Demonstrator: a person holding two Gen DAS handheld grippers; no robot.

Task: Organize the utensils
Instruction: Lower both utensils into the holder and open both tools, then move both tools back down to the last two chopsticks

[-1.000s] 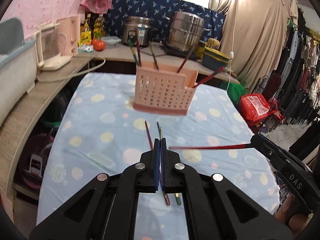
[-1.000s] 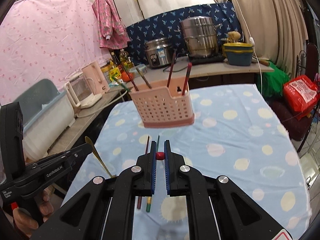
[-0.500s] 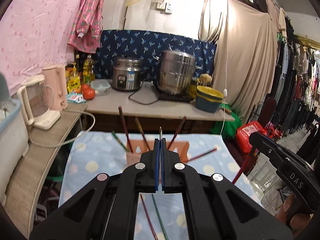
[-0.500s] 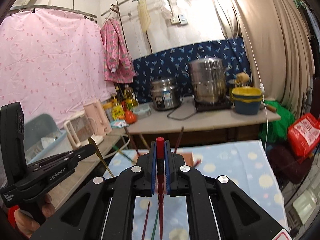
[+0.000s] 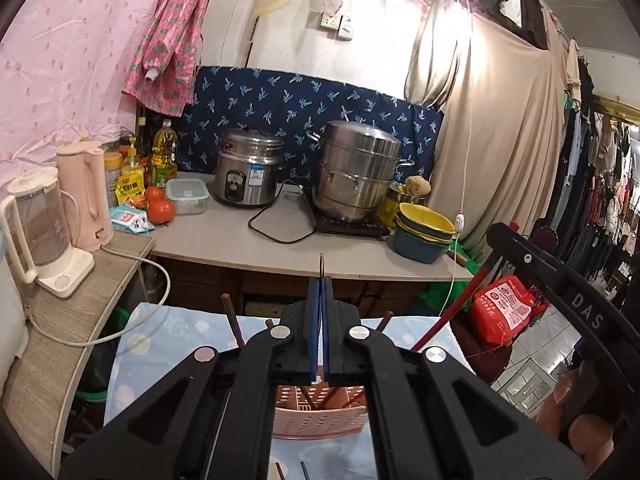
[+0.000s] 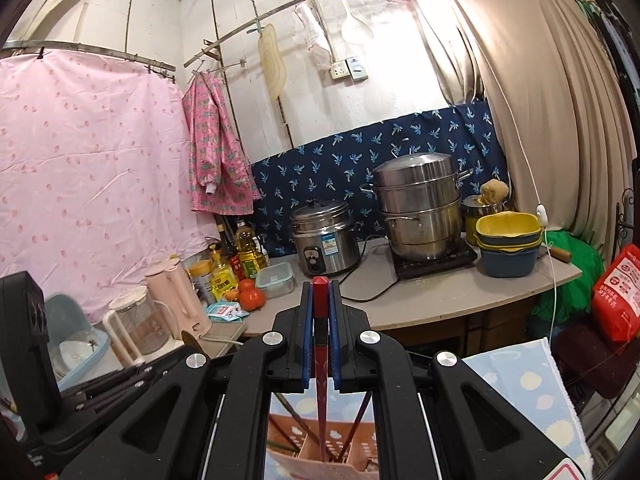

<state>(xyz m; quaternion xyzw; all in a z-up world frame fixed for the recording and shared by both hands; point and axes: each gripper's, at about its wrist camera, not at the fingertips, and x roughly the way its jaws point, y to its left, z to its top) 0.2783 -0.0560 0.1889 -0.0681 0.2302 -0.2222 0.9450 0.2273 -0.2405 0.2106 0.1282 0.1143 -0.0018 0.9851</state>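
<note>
- Both claws have tipped from level to near upright since a second ago; the basket [image 6: 320,458], then well ahead, now sits directly beneath the fingers.
- Right claw [image 6: 320,292] is clamped on a red chopstick [image 6: 320,360], which hangs straight down, tip inside the basket among sticks already standing there.
- Left claw [image 5: 320,292] is pressed tight on a thin gold-tipped utensil [image 5: 321,261]; its lower end is hidden, so whether it has entered the basket [image 5: 320,420] is unclear.
- Risk: releasing the chopstick off-vertical may let it lean on its neighbours and tip over the rim.
- Risk: the two claws work close together over one basket; contact could knock it.
- Loose sticks [image 5: 305,472] lie on the cloth below the left claw, near the basket.
</note>
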